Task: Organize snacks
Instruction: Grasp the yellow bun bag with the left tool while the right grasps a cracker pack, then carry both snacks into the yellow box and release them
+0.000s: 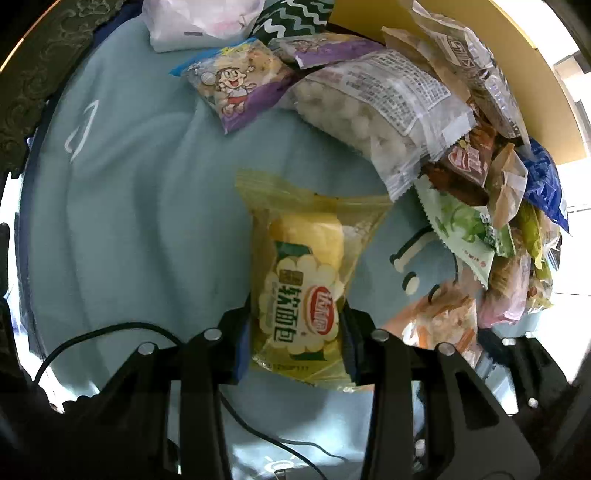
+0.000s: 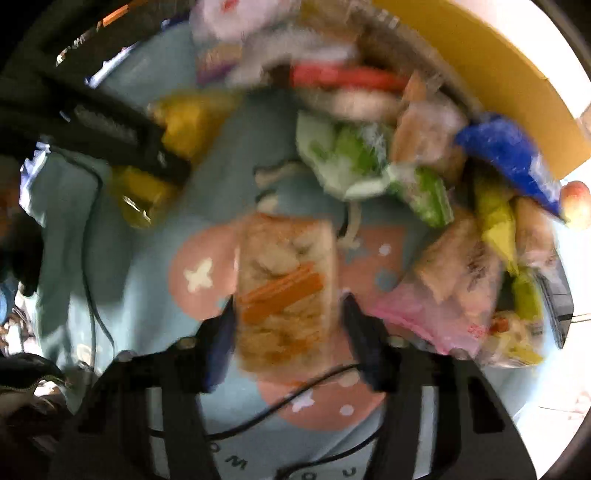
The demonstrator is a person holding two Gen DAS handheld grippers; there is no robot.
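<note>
A yellow soft-bread packet (image 1: 303, 280) lies on the light blue cloth (image 1: 129, 203), and my left gripper (image 1: 297, 317) is shut on its lower half, pads pressing both sides. The same yellow packet (image 2: 184, 118) shows at the upper left of the blurred right wrist view. There my right gripper (image 2: 290, 314) is closed around a clear packet with orange stripes (image 2: 284, 288), its fingers against the packet's sides. That striped packet (image 1: 439, 325) also appears at the right of the left wrist view.
A heap of snack packets fills the right side: a white-ball packet (image 1: 373, 110), a cartoon packet (image 1: 232, 85), a green one (image 1: 461, 225) and a blue one (image 1: 543, 177). A yellow board (image 1: 461, 22) stands behind. A white plastic bag (image 1: 199, 18) lies at the top. Black cables (image 1: 110, 328) cross the cloth.
</note>
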